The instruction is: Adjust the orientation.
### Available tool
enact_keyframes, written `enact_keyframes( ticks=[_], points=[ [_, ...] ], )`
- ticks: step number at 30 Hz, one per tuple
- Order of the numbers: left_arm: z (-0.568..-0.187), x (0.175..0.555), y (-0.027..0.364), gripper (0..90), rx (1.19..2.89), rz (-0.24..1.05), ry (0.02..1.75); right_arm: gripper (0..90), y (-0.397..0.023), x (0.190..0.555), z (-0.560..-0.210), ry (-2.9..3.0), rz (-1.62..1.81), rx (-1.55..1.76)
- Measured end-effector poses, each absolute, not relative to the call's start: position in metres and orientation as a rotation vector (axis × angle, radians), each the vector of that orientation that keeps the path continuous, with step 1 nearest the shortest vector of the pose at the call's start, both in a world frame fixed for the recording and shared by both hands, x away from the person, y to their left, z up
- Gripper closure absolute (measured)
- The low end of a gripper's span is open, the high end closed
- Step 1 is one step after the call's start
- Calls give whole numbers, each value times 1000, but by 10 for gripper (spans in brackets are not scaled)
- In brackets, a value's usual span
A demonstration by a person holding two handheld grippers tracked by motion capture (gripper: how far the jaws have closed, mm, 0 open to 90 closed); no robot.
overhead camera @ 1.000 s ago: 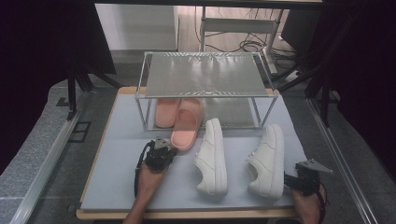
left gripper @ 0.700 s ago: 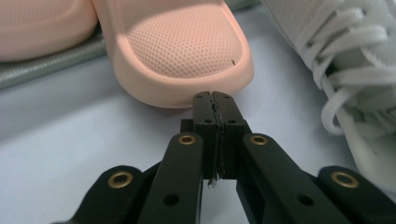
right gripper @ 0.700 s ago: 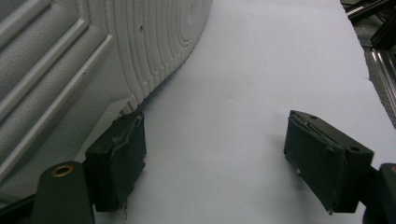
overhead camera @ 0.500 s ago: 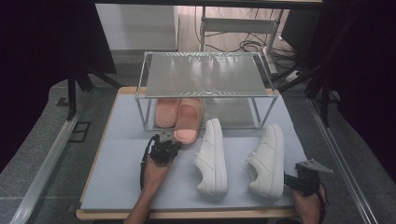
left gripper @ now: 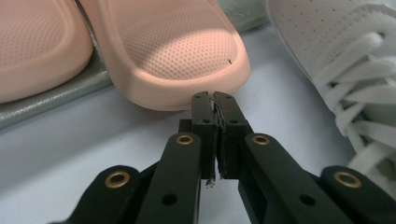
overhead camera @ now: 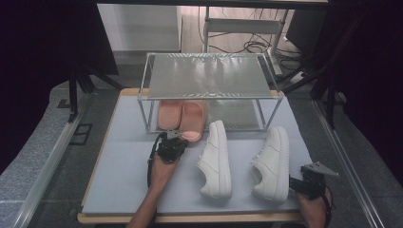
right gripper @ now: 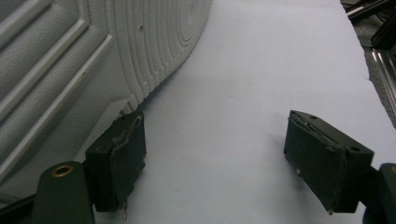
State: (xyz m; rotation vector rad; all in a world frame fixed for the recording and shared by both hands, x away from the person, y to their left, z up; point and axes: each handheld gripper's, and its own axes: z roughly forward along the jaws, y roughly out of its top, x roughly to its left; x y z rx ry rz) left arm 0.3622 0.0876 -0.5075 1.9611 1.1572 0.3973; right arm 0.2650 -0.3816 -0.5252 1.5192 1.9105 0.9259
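Left gripper (overhead camera: 177,138) nearer pink slipper (overhead camera: 193,120)

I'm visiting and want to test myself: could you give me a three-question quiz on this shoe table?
1. True or false: the left gripper is shut, its tip at the heel of a pink slipper.
2. How many white sneakers lie on the mat?
3. The right gripper is: A) shut on a lace, B) open beside a sneaker's sole, C) holding a slipper.

Key: 1 true. 2 two: the left sneaker and the right sneaker. 3 B.
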Motion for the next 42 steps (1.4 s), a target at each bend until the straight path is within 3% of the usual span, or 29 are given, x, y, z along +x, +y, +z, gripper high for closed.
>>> enact_keyframes(
  ticks=[42],
  points=[
    [-514, 417, 79, 866, 1951, 425, 1234, 207, -382, 265, -525, 1911, 925, 1518]
  ],
)
